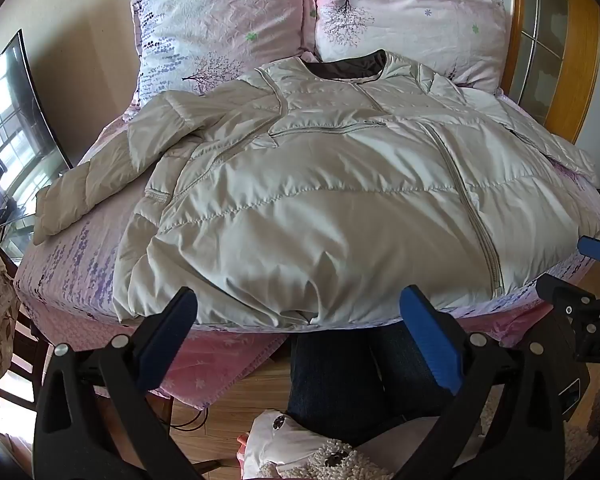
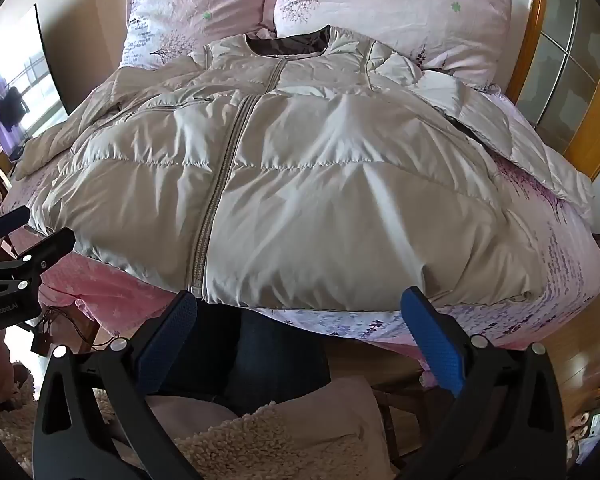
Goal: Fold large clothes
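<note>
A pale beige puffer jacket (image 1: 320, 184) (image 2: 300, 184) lies front up on the bed, zipped, collar toward the pillows. One sleeve (image 1: 100, 176) stretches off to the left; the other sleeve (image 2: 512, 140) lies out to the right. My left gripper (image 1: 300, 312) hovers open just short of the jacket's hem, left of the zip, nothing between its blue pads. My right gripper (image 2: 300, 312) hangs open at the hem right of the zip, also empty. Each gripper shows at the edge of the other's view: the right one (image 1: 588, 280), the left one (image 2: 16, 248).
The bed (image 1: 60, 272) has a pink floral sheet and two matching pillows (image 1: 220, 28) (image 1: 412, 20) at its head. A dark screen (image 1: 16, 120) stands left; a wooden-framed glass door (image 2: 568, 60) right. The person's jeans-clad legs (image 1: 340, 380) and fleece top (image 2: 268, 436) are below the hem.
</note>
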`<action>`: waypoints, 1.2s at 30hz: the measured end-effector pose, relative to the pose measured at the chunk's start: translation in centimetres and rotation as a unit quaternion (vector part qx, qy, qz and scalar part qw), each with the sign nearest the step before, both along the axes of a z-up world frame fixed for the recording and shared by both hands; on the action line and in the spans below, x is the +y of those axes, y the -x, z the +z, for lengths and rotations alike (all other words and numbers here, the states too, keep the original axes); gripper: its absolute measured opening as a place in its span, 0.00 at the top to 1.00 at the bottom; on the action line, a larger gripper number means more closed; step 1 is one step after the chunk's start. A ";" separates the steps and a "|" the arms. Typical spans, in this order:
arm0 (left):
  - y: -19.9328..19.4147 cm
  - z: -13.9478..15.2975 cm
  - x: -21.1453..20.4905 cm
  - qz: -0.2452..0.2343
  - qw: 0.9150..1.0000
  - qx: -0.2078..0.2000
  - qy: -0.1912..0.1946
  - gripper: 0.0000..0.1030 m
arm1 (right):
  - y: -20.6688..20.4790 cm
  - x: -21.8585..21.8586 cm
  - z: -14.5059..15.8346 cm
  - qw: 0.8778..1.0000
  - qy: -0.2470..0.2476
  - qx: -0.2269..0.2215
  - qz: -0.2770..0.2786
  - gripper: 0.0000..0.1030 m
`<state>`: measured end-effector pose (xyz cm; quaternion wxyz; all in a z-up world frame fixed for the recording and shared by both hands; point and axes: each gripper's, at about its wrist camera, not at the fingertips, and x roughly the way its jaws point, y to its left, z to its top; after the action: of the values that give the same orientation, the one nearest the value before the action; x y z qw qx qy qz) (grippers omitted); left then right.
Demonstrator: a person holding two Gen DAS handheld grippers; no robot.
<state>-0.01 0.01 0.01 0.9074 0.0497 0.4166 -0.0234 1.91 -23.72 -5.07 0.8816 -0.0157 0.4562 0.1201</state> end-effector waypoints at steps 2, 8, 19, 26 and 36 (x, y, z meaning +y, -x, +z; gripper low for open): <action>0.0 0.0 0.0 0.000 1.000 0.000 0.000 0.02 | 0.0 0.0 0.0 1.000 0.000 0.000 0.000 0.01; 0.1 0.1 -0.1 0.000 1.000 0.000 -0.001 0.02 | -0.1 -0.2 0.0 1.000 0.001 0.000 -0.001 0.01; 0.0 0.0 0.0 0.000 1.000 0.002 0.000 0.02 | -0.2 -0.3 0.1 1.000 0.000 0.001 0.000 0.01; 0.0 0.0 0.0 0.000 1.000 0.002 0.000 0.02 | -0.2 -0.2 -0.1 1.000 -0.001 0.002 0.000 0.01; 0.0 0.0 0.0 0.000 1.000 0.002 0.000 0.02 | -0.2 0.1 -0.1 1.000 -0.004 0.003 -0.001 0.01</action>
<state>0.00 0.00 -0.01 0.9065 0.0496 0.4186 -0.0237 2.12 -23.61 -5.15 0.8803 -0.0114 0.4586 0.1212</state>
